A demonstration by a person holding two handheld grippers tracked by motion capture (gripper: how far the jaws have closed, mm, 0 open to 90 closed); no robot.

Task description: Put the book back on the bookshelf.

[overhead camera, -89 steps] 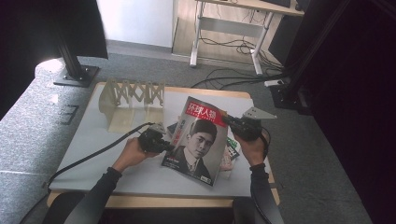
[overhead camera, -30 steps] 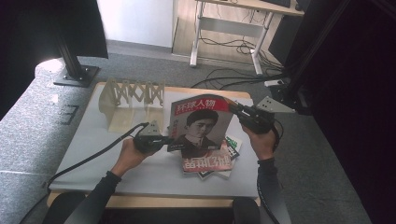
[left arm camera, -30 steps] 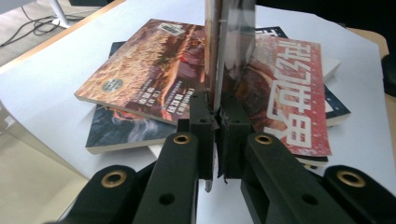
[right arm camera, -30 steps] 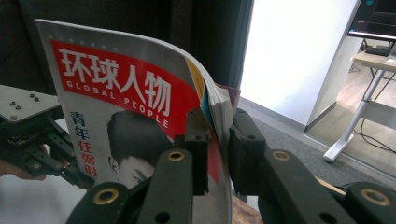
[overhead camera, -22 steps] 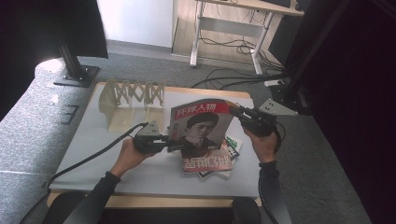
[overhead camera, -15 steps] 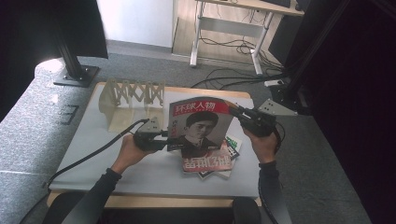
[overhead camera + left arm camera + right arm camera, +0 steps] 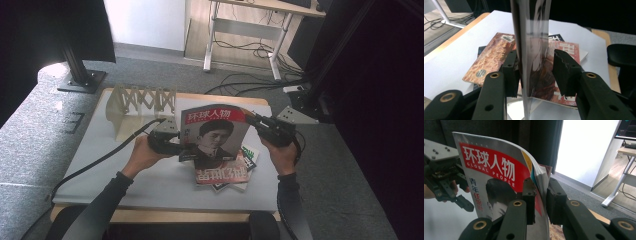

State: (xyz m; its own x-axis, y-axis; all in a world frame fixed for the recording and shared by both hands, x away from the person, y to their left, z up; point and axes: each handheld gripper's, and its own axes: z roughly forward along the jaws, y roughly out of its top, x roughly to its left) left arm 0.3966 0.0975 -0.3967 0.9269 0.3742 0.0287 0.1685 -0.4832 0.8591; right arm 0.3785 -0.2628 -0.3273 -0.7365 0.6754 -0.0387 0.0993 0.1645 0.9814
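Since the frame three seconds back, the magazine [image 7: 214, 134] has gone from lying tilted on the stack to standing nearly upright above it, and the left gripper [image 7: 184, 148] has just been opening, its fingers [image 7: 565, 71] now released on either side of the magazine's lower edge without pressing it. In the high view the person's left forearm comes up from the lower left, hand wrapped round the gripper body at the centre of the frame, gripper pointing right. The right gripper [image 7: 255, 121] reaches in from the right, pointing left, its fingers [image 7: 530, 200] clenched on the magazine's upper right edge. The magazine's long axis runs roughly vertical in the frame, red title band on top, cover facing the camera. Below it the other magazines [image 7: 226, 174] lie flat on the white counter [image 7: 100, 150], centre right.
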